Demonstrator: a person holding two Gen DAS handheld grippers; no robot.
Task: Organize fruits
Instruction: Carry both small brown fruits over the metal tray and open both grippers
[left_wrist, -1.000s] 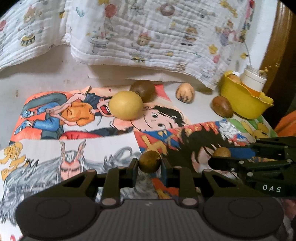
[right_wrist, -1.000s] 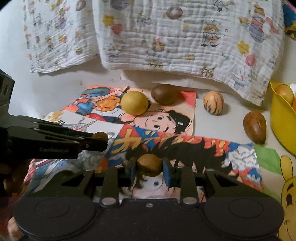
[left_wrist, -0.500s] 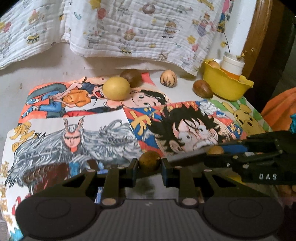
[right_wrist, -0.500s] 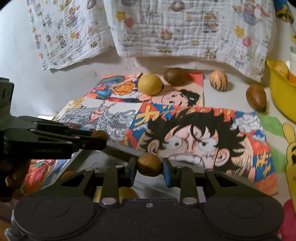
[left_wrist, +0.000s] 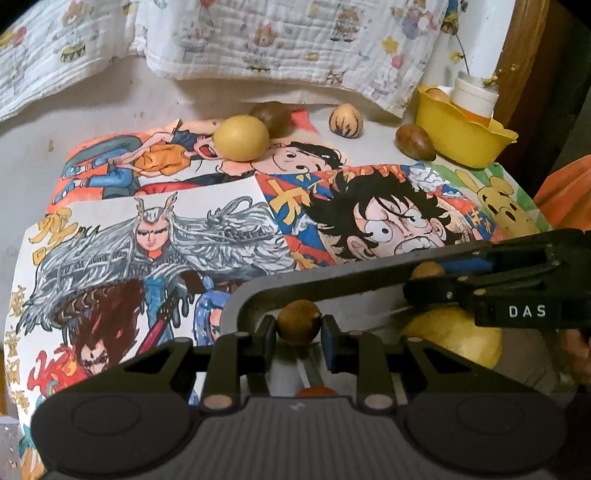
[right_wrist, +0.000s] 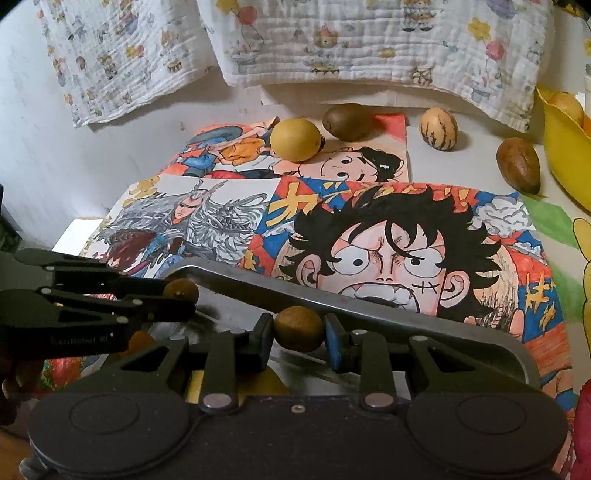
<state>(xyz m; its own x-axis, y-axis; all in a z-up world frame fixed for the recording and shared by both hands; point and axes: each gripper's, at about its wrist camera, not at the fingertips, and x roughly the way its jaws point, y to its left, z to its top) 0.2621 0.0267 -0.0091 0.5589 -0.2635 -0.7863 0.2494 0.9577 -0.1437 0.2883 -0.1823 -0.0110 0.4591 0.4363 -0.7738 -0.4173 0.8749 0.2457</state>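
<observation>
Both my claws have drawn back from the desk since a second ago, and through the left wrist camera my left claw (left_wrist: 298, 329) now pinches a small brown round fruit (left_wrist: 298, 322) above the metal tray (left_wrist: 332, 275), where a yellow fruit (left_wrist: 456, 334) already lies. Through the right wrist camera my right claw (right_wrist: 298, 334) clamps another small brown fruit (right_wrist: 298, 328), dull and rough-skinned, over that tray's rim (right_wrist: 369, 302). I judge the sorting partly done: the yellow round fruit (right_wrist: 295, 139), kiwi (right_wrist: 347, 122), striped fruit (right_wrist: 438, 129) and brown oval fruit (right_wrist: 518, 165) remain out.
</observation>
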